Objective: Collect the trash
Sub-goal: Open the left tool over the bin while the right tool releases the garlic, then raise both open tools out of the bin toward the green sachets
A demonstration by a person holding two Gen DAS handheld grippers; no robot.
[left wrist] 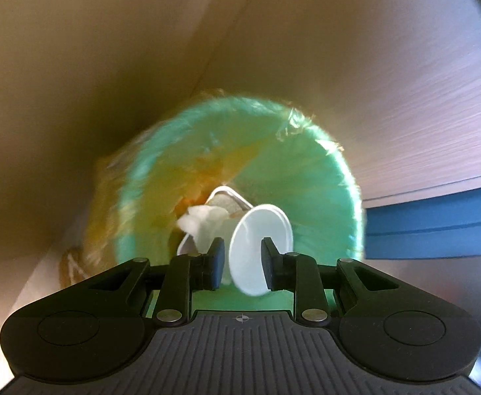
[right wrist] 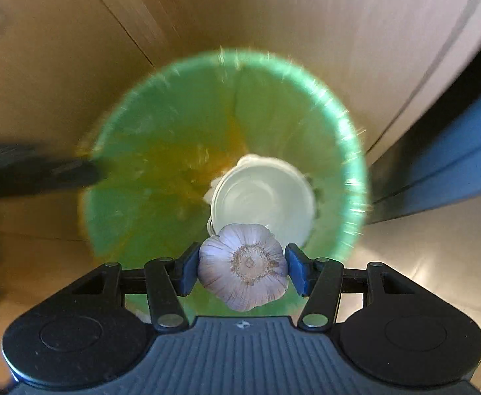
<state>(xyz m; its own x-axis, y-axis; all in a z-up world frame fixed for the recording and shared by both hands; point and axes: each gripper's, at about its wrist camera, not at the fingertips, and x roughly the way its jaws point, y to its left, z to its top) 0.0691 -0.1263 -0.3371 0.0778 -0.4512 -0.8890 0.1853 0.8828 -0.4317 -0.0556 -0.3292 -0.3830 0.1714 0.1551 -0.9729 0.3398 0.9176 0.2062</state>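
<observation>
In the left wrist view, the left tongs [left wrist: 243, 261] are pointed steeply down into the mouth of a green bin [left wrist: 323, 177], which is lined with a thin bag and is seen blurred. The jaws are stood partly apart. A white plastic lid [left wrist: 257, 230] is seen on edge in the gap; the right pad overlaps its face, while the left pad is set clear of its rim, so no grip on it is shown. Deeper in the bin, a crumpled white tissue [left wrist: 201, 222] and a clear plastic cup [left wrist: 229, 197] are seen lying together at the bottom. Pale wood-grain flooring [left wrist: 405, 98] is seen around the bin, and a blue strip [left wrist: 438, 227] is seen at the right edge.

In the right wrist view, the right tongs [right wrist: 242, 268] are likewise aimed almost straight down over the same green bin [right wrist: 141, 214]. The jaws are held about half open and are closed on a garlic bulb [right wrist: 243, 266], whose root end is turned toward the camera; both blue pads are pressed against its sides. The bulb is held above the bin's opening, just over a white lid [right wrist: 263, 194] lying inside. A dark blurred shape [right wrist: 36, 174] is seen reaching over the bin's left rim; what it is cannot be told.
</observation>
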